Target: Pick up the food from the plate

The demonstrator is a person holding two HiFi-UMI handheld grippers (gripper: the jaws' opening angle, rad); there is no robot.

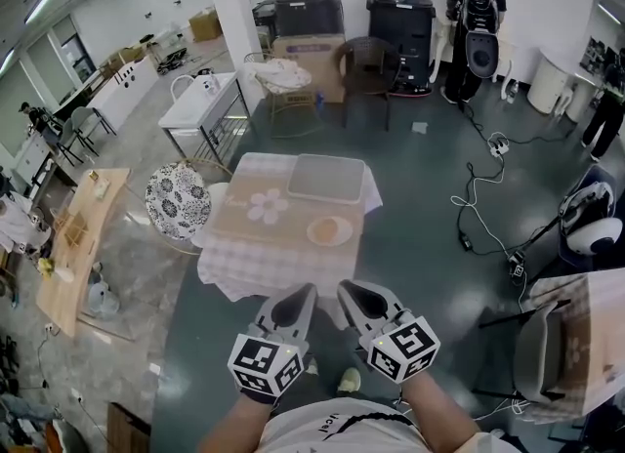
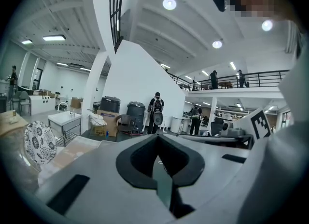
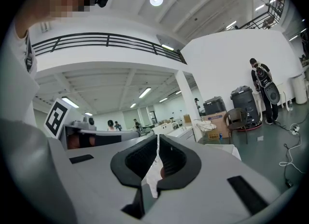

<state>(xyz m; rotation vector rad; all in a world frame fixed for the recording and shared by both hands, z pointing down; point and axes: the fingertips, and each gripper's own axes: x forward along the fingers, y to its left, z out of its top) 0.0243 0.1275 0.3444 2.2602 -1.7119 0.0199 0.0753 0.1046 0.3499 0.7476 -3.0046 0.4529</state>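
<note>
Left gripper and right gripper jaws closed, empty, plate on table plain only in head view

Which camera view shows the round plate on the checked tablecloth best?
The head view: the round pale plate with orange-brown food lies fully in sight on the cloth-covered table. Both gripper views look out across the room, and neither shows the plate clearly.
</note>
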